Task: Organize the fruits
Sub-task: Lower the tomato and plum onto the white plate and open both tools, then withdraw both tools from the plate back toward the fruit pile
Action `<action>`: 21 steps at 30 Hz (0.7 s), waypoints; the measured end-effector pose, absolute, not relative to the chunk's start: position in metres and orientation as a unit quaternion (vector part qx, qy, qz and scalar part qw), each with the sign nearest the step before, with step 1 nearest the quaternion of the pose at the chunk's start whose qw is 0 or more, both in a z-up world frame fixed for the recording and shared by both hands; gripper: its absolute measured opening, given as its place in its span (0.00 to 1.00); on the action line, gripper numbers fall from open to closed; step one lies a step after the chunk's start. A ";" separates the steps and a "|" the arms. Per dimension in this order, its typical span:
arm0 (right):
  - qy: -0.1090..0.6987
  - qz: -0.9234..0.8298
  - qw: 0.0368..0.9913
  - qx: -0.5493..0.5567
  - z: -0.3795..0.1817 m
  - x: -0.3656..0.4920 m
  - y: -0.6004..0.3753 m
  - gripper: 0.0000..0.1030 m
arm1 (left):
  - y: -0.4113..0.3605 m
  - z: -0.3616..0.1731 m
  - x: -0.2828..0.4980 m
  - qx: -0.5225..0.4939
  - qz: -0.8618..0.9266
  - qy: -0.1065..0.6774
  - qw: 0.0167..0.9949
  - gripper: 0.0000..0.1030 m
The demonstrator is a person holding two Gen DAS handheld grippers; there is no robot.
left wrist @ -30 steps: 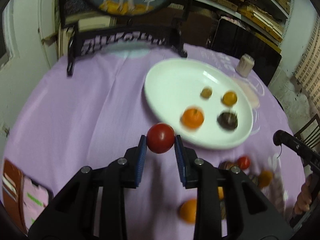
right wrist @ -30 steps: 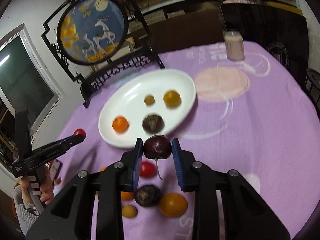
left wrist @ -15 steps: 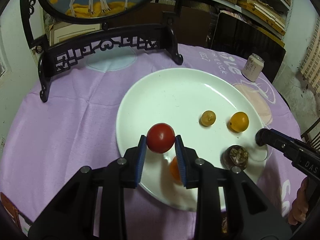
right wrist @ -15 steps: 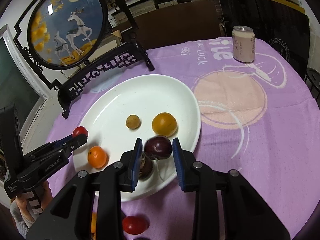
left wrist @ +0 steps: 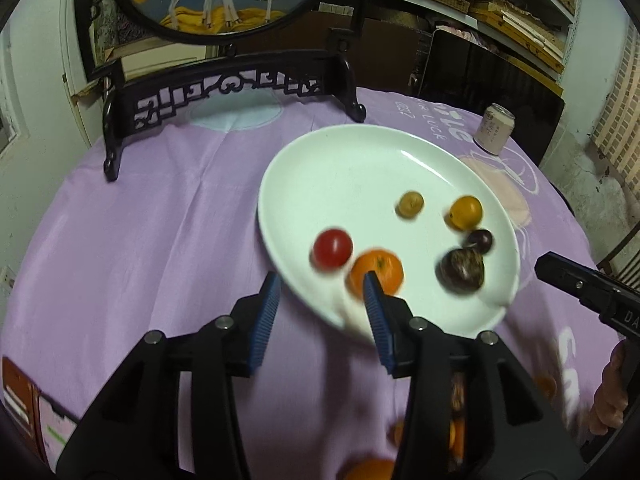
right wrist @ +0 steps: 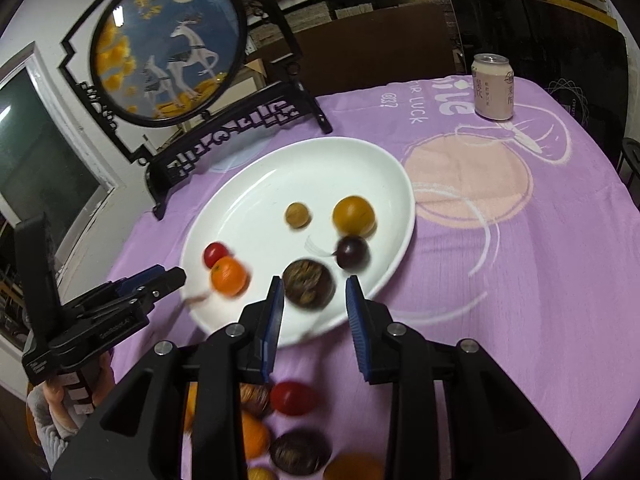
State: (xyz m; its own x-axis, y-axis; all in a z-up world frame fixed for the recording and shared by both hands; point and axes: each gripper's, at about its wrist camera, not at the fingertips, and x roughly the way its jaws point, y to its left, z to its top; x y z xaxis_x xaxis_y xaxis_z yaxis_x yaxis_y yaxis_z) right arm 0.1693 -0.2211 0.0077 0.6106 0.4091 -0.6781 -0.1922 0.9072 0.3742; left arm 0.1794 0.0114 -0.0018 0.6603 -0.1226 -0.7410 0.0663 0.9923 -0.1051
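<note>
A white plate point(left wrist: 360, 168) point(right wrist: 280, 176) on the purple cloth holds several fruits. A red tomato point(left wrist: 332, 247) point(right wrist: 216, 254) lies beside an orange mandarin point(left wrist: 376, 272) point(right wrist: 229, 276). A dark plum point(left wrist: 480, 240) point(right wrist: 352, 253) lies next to a dark brown fruit point(left wrist: 462, 270) point(right wrist: 308, 284). A yellow fruit point(left wrist: 465, 212) and a small brown one point(left wrist: 410, 204) sit farther back. My left gripper point(left wrist: 321, 278) hangs over the plate's near rim, its jaws opening with nothing between them. My right gripper point(right wrist: 313, 280) is open and empty just short of the plum.
More loose fruits, among them a red tomato point(right wrist: 294, 398), lie on the cloth under the right gripper. A drink can point(left wrist: 494, 128) point(right wrist: 492, 88) stands at the back right. A black ornament stand point(left wrist: 224, 88) point(right wrist: 168, 48) rises behind the plate.
Both grippers let go: the tomato dropped from the left onto the plate beside the mandarin, and the plum left the right and now lies on the plate. Both grippers drew back a little.
</note>
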 end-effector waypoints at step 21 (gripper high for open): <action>0.371 0.172 0.899 0.157 0.017 0.092 -0.249 0.54 | -0.032 -0.015 0.091 0.066 -0.124 0.389 0.910 0.61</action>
